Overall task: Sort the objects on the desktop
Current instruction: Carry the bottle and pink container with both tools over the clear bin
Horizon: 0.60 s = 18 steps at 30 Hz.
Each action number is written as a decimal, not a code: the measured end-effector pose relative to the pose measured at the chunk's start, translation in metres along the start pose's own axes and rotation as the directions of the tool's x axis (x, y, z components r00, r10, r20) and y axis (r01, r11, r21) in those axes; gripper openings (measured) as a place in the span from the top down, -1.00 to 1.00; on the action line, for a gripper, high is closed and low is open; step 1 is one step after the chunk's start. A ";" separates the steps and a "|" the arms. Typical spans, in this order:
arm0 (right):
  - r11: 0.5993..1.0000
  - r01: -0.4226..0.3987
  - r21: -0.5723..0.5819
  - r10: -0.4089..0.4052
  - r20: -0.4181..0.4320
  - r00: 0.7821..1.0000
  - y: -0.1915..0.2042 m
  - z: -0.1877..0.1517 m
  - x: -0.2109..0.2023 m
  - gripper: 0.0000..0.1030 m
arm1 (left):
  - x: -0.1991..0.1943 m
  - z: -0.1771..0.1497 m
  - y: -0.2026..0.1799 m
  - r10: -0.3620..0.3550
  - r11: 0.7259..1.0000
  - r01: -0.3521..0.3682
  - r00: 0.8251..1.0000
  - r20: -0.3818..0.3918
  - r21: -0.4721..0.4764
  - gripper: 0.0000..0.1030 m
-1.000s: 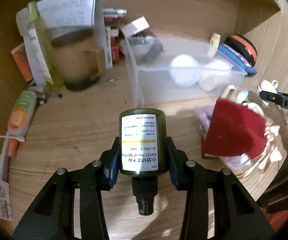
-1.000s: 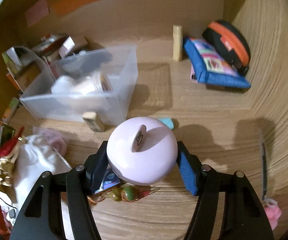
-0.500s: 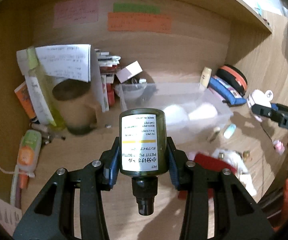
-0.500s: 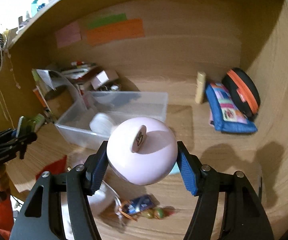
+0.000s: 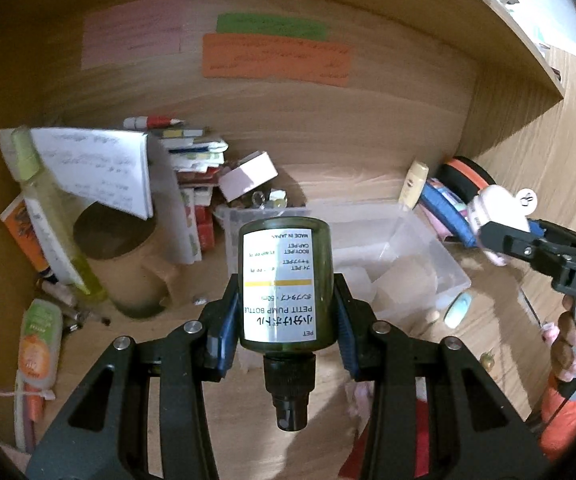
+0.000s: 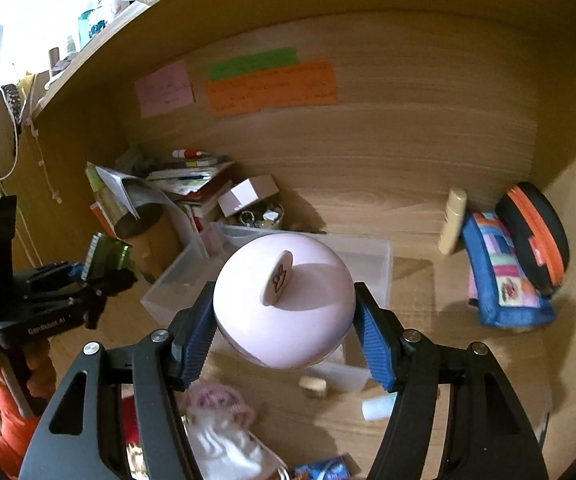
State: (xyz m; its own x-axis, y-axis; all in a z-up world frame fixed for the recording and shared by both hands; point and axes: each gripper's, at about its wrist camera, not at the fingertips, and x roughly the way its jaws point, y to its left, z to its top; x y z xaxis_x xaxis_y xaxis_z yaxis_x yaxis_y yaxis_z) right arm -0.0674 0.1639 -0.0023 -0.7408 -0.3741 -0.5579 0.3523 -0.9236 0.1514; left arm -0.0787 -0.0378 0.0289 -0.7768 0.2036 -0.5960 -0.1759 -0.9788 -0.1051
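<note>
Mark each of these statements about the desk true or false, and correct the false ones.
1. The left gripper holds a dark green pump bottle. True.
2. The right gripper has its jaws empty. False: they clamp a round pale pink container.
3. The clear plastic bin stands on the desk ahead of both grippers. True.
4. The sticky notes on the back wall are all blue. False: pink, green and orange.
5. The blue patchwork pouch lies inside the bin. False: it leans near the right wall, outside it.
</note>
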 end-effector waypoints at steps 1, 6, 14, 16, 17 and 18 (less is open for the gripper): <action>1.000 -0.003 0.001 0.003 -0.005 1.000 0.000 0.003 0.004 -0.19 | 0.002 0.002 -0.001 -0.002 1.000 0.002 1.000 0.000 0.003 0.20; 1.000 0.000 0.002 0.000 -0.033 0.999 0.001 0.012 0.025 -0.19 | 0.015 0.015 -0.006 -0.012 1.000 0.012 1.000 -0.002 0.005 0.20; 0.999 0.034 -0.017 -0.035 -0.082 0.996 -0.002 0.020 0.056 -0.19 | 0.039 0.029 -0.008 -0.012 1.000 0.012 0.999 -0.038 0.007 0.20; 0.999 0.044 -0.020 -0.045 -0.093 0.995 -0.004 0.022 0.063 -0.19 | 0.047 0.030 -0.008 -0.011 1.000 0.012 0.998 -0.055 0.005 0.20; 0.999 0.047 -0.022 -0.049 -0.102 0.994 -0.005 0.022 0.067 -0.19 | 0.051 0.031 -0.008 -0.011 1.000 0.011 0.998 -0.062 0.005 0.20; 0.998 0.053 -0.025 -0.055 -0.111 0.992 -0.007 0.022 0.072 -0.19 | 0.056 0.031 -0.008 -0.009 1.000 0.010 0.997 -0.073 0.007 0.20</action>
State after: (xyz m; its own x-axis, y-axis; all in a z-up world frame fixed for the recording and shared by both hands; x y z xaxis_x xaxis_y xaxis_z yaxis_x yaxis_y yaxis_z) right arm -0.1356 0.1411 -0.0255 -0.6911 -0.3109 -0.6524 0.3268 -0.9396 0.1016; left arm -0.1395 -0.0181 0.0215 -0.7287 0.2104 -0.6517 -0.1879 -0.9765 -0.1052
